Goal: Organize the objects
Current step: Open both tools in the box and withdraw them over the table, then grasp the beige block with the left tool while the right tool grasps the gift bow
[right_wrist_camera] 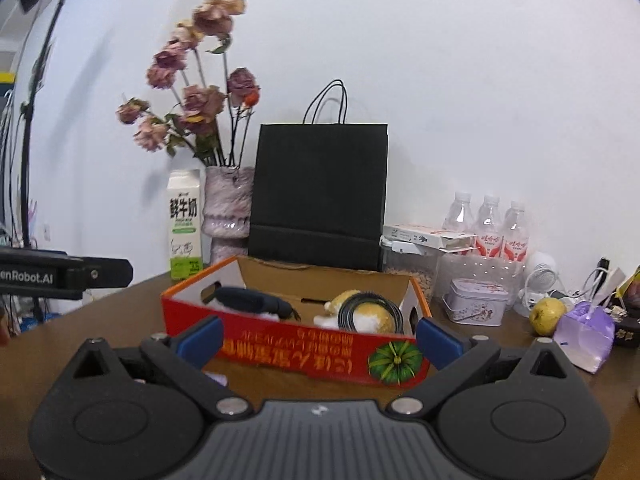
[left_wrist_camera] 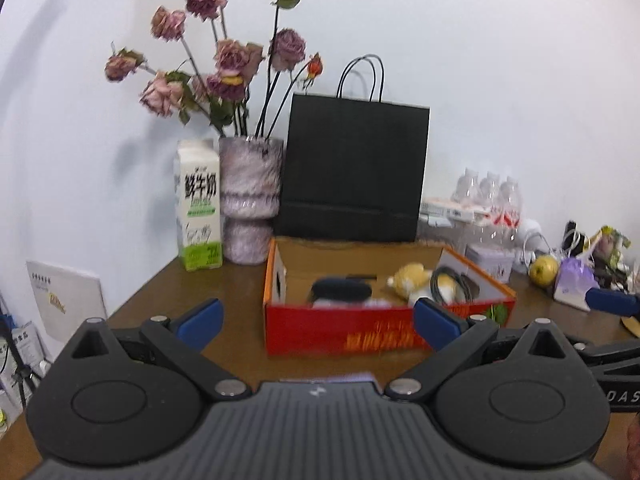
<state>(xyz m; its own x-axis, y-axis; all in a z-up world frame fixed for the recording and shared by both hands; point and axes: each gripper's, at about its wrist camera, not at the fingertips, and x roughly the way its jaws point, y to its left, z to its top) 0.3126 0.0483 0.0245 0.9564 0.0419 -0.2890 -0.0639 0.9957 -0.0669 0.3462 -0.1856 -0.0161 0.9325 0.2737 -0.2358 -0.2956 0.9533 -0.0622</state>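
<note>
Left wrist view: my left gripper (left_wrist_camera: 318,322) hangs wide apart, empty, just short of the red box (left_wrist_camera: 360,330) on the brown table (left_wrist_camera: 168,300); inside the box lie a dark case (left_wrist_camera: 340,290), a yellow plush toy (left_wrist_camera: 412,280) and a coiled black cable (left_wrist_camera: 456,282). Right wrist view: my right gripper (right_wrist_camera: 318,338) is likewise spread wide, holding nothing, facing the same box; black paper bag (right_wrist_camera: 320,196), milk carton (right_wrist_camera: 184,224) and vase of dried roses (right_wrist_camera: 228,216) stand behind it; yellow fruit (right_wrist_camera: 547,316) and purple pouch (right_wrist_camera: 586,334) sit right.
</note>
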